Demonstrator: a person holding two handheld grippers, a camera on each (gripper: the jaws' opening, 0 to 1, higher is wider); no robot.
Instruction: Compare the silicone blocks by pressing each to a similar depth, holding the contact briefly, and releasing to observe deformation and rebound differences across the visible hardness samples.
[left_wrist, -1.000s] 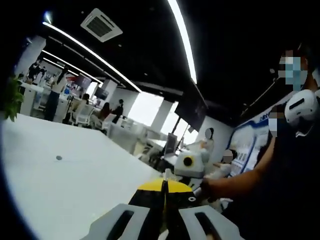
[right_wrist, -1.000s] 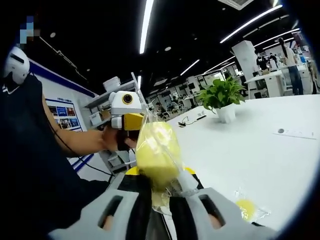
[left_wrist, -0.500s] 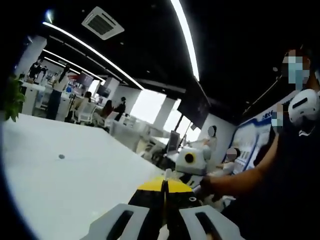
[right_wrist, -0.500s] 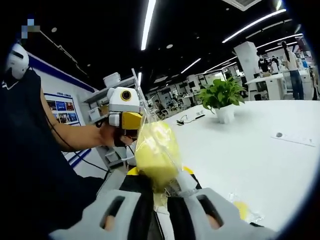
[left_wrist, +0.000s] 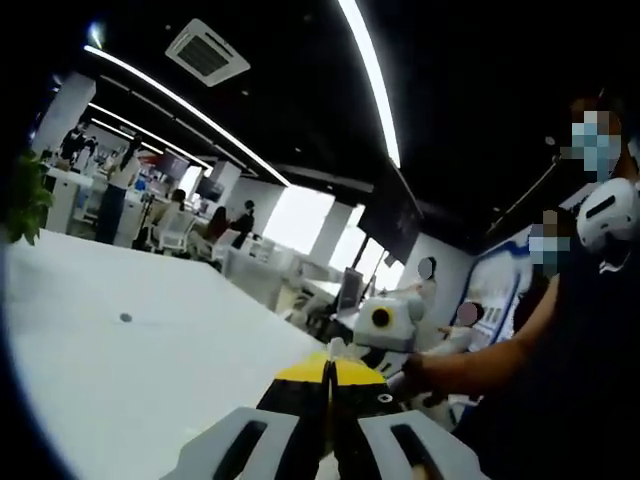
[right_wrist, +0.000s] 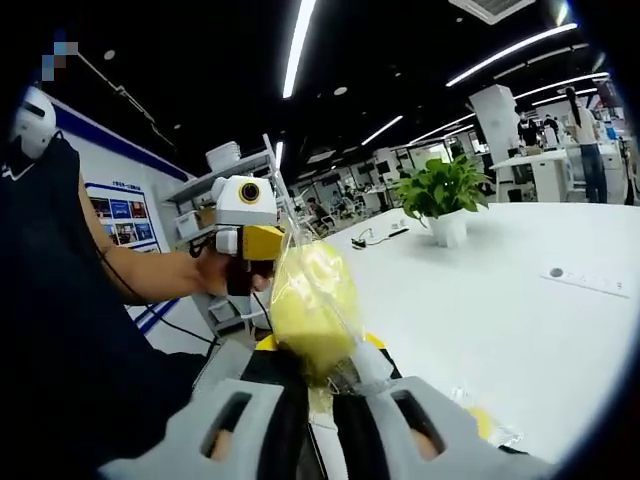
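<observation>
A yellow silicone block (right_wrist: 312, 305) sealed in a clear plastic bag (right_wrist: 283, 205) stands upright between the jaws of my right gripper (right_wrist: 318, 362), which is shut on it. My left gripper (right_wrist: 262, 243) comes in from the left, held by a hand, with its yellow tips against the bag's upper edge. In the left gripper view the left gripper (left_wrist: 327, 368) has its jaws pressed together, and a thin sliver of clear plastic (left_wrist: 335, 347) pokes out past the tips. A second bagged yellow block (right_wrist: 482, 422) lies on the white table (right_wrist: 500, 300).
A potted plant (right_wrist: 440, 195) and a cable stand far back on the table. A small round mark (left_wrist: 125, 318) sits on the tabletop. The person's arm (left_wrist: 480, 365) and dark torso (right_wrist: 60, 330) are close to both grippers. Desks and people fill the background.
Both views have shifted slightly with the hands. The block stays held in the right gripper and the left jaws stay together.
</observation>
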